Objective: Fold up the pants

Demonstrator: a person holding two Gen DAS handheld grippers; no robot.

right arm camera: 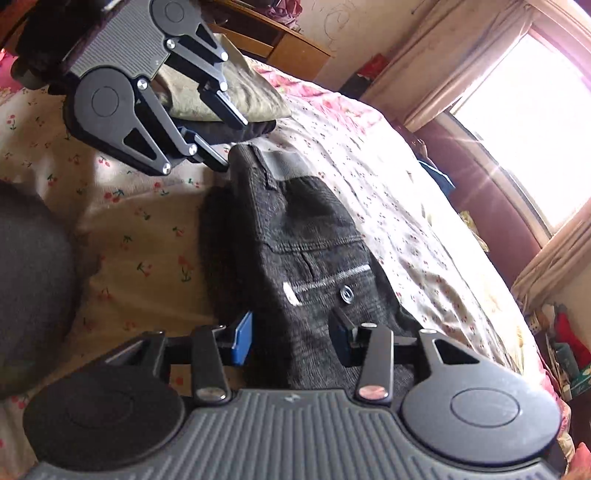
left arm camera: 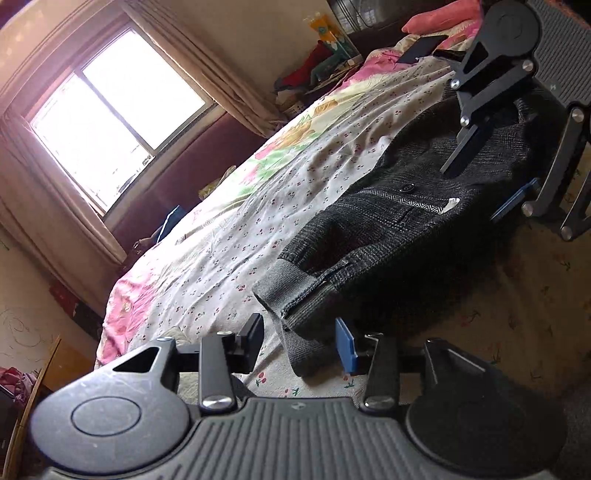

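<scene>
Dark grey knit pants lie folded on the flowered bedsheet, with a grey ribbed cuff toward my left gripper. My left gripper is open, its jaws on either side of the cuff end. My right gripper is open and straddles the other end of the pants, near the buttoned pocket. Each gripper shows in the other's view: the right gripper at the top right, the left gripper at the top left.
A bright window with curtains is on the far side of the bed. A pink pillow and a dark phone lie at the bed's head. An olive garment lies past the cuff. A wooden shelf stands by the wall.
</scene>
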